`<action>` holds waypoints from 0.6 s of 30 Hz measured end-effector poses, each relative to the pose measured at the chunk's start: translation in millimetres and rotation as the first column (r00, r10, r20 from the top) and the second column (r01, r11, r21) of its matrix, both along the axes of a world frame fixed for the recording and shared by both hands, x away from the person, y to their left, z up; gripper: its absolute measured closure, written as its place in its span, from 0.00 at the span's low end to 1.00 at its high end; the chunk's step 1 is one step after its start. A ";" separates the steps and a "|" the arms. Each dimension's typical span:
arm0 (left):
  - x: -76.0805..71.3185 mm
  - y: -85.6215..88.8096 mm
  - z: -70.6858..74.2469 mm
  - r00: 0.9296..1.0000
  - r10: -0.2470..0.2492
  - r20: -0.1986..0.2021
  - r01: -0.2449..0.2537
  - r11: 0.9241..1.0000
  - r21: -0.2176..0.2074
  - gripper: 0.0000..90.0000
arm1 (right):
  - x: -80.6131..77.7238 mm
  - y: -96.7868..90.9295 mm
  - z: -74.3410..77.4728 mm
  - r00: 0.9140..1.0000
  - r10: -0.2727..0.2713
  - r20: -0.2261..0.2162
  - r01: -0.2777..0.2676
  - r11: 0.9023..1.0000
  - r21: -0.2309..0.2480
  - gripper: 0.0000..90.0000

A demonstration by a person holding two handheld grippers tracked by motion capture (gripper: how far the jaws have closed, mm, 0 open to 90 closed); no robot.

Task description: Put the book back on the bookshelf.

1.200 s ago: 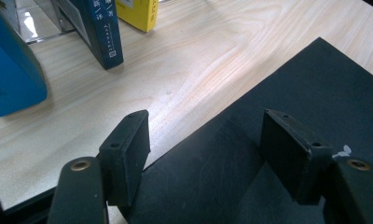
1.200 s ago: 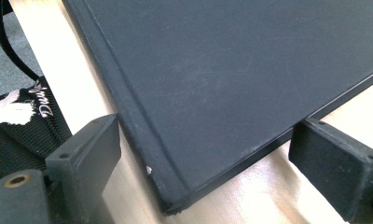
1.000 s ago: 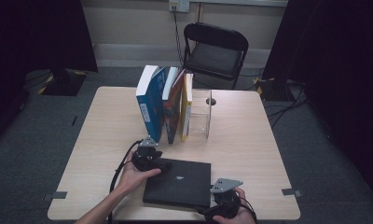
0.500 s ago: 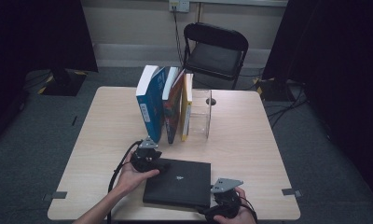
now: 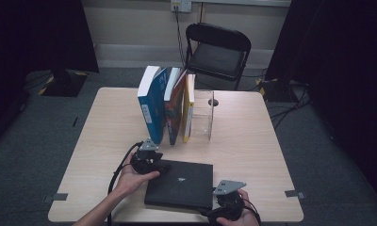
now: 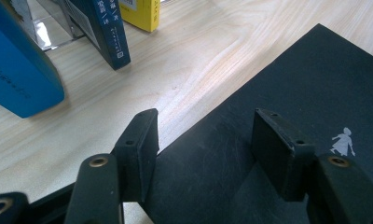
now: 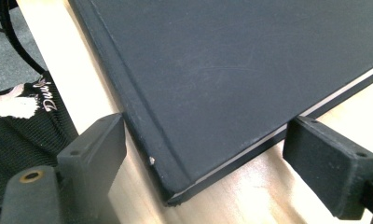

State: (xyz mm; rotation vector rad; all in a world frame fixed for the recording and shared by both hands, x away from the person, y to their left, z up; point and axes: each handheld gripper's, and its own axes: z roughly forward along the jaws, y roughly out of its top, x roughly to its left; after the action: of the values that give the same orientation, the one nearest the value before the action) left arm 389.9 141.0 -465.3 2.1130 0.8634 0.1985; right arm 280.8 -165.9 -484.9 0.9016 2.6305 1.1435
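Black book (image 5: 179,184) flat on counter (image 5: 252,150), near edge. Left gripper (image 6: 204,149) straddles its far-left corner, jaws half-wide, just been closing, not pressing. Right gripper (image 7: 231,161) wide around near-right corner, untouched.

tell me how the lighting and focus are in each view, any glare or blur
High view: dim and soft, dark at the sides, table evenly lit. Left gripper view: bright sheen on the wood, glare on the clear stand, blue book slightly blurred. Right gripper view: black book fairly sharp with faint scuffs, the near pads soft.
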 end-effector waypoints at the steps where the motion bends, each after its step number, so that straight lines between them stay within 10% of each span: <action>1: 0.0 0.4 0.0 1.000 -0.002 0.001 0.002 1.000 0.000 0.47 | -0.1 0.0 0.0 1.000 0.000 0.001 0.000 1.000 0.000 0.15; 8: -8.4 19.0 0.8 0.999 -0.017 -0.037 0.016 1.000 -0.024 0.55 | 4.5 -19.6 5.3 0.997 -0.069 0.045 0.070 0.998 -0.001 0.46; 18: 3.4 -1.9 -1.6 0.995 -0.066 -0.071 0.063 0.997 -0.053 0.49 | 7.3 -14.9 2.2 0.994 -0.097 0.044 0.098 0.995 -0.001 0.32</action>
State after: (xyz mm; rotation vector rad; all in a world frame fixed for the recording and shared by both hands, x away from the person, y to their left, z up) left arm 393.3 139.1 -466.8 2.1084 0.8323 0.0661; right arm 288.1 -180.8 -482.7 0.9811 2.5229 1.1217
